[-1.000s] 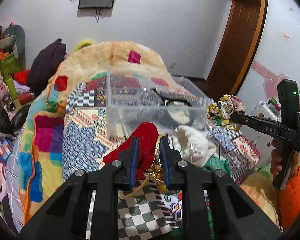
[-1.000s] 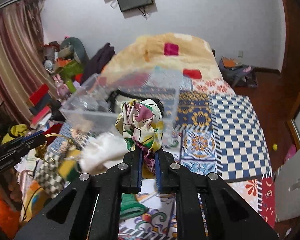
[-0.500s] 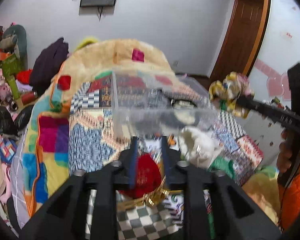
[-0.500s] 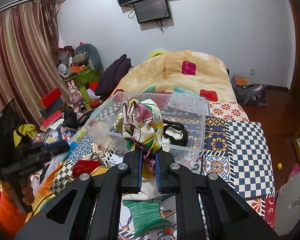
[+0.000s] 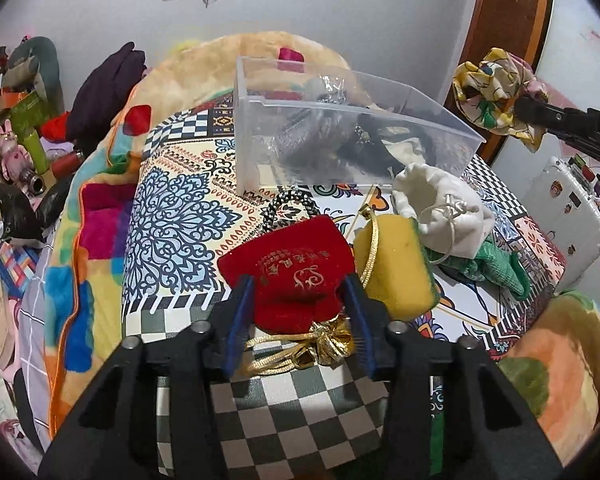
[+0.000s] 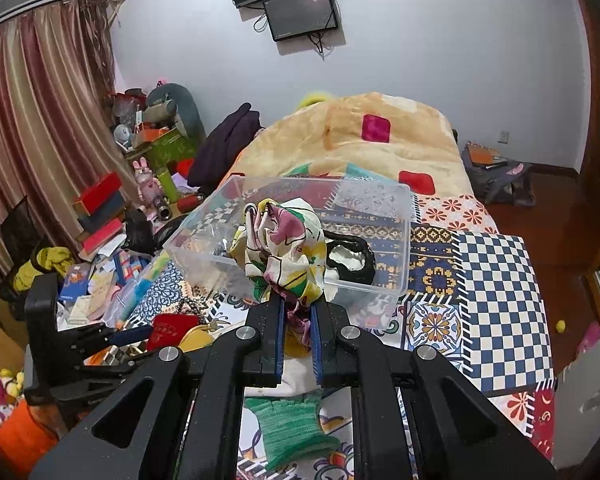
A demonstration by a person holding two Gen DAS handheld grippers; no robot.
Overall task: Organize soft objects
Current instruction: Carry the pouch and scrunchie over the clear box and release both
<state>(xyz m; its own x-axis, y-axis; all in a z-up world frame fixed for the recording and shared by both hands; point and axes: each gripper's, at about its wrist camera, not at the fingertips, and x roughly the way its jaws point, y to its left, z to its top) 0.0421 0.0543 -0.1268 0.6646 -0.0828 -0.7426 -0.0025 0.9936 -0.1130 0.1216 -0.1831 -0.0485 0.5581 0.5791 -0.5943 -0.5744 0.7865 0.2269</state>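
My left gripper (image 5: 298,292) is open, its fingers on either side of a red velvet pouch (image 5: 292,268) with a gold cord that lies on the patterned bedspread. My right gripper (image 6: 296,304) is shut on a floral fabric scrunchie (image 6: 284,248) and holds it up in front of a clear plastic bin (image 6: 396,256). The scrunchie (image 5: 496,96) also shows at upper right in the left wrist view, beyond the bin (image 5: 284,136). A black-and-white item lies inside the bin.
Beside the red pouch lie a yellow sponge (image 5: 396,268), a white drawstring pouch (image 5: 444,216), a green knit cloth (image 5: 496,268) and a black beaded loop (image 5: 288,204). A beige blanket (image 6: 380,148) is heaped behind the bin. Clutter fills the floor at left (image 6: 100,240).
My left gripper opened and let the red pouch down onto the bedspread. My right gripper lifted the scrunchie up and toward the bin.
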